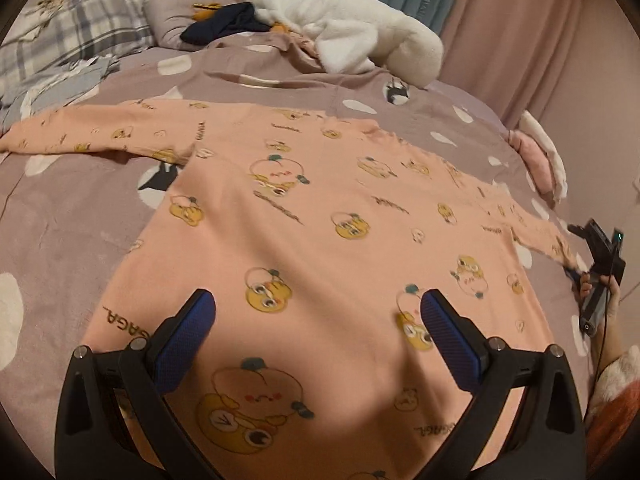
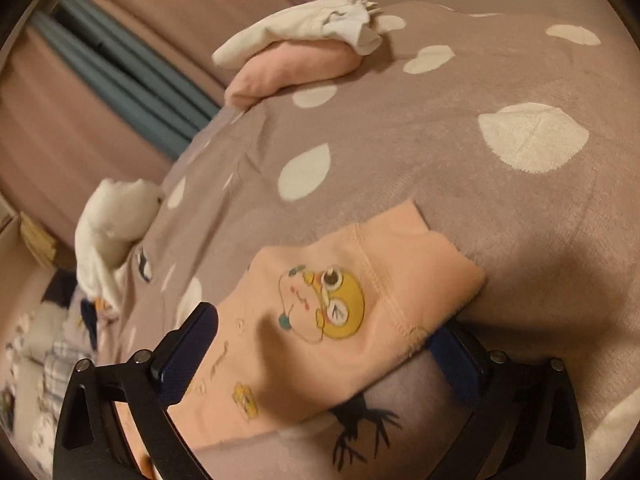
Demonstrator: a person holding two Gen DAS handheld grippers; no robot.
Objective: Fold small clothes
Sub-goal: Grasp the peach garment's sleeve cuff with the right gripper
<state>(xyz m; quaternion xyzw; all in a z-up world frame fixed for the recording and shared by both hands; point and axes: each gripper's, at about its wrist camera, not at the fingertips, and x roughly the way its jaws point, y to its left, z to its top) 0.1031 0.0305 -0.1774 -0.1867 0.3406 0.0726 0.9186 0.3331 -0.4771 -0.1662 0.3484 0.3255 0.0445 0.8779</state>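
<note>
A pink long-sleeved top with yellow cartoon prints (image 1: 320, 216) lies spread flat on the mauve spotted bedspread (image 1: 80, 216), sleeves out to both sides. My left gripper (image 1: 318, 312) is open and hovers over the top's lower body, holding nothing. My right gripper (image 2: 326, 332) is open around the cuff end of the right sleeve (image 2: 340, 300); its right finger sits under the sleeve's edge. It also shows in the left wrist view (image 1: 596, 256) at the sleeve's tip.
A folded pink and white pile (image 2: 304, 52) lies on the bed beyond the sleeve. A white plush (image 1: 352, 36), dark clothes (image 1: 224, 20) and plaid pillows (image 1: 72, 28) are at the bed's head. Curtains (image 1: 500, 8) hang behind.
</note>
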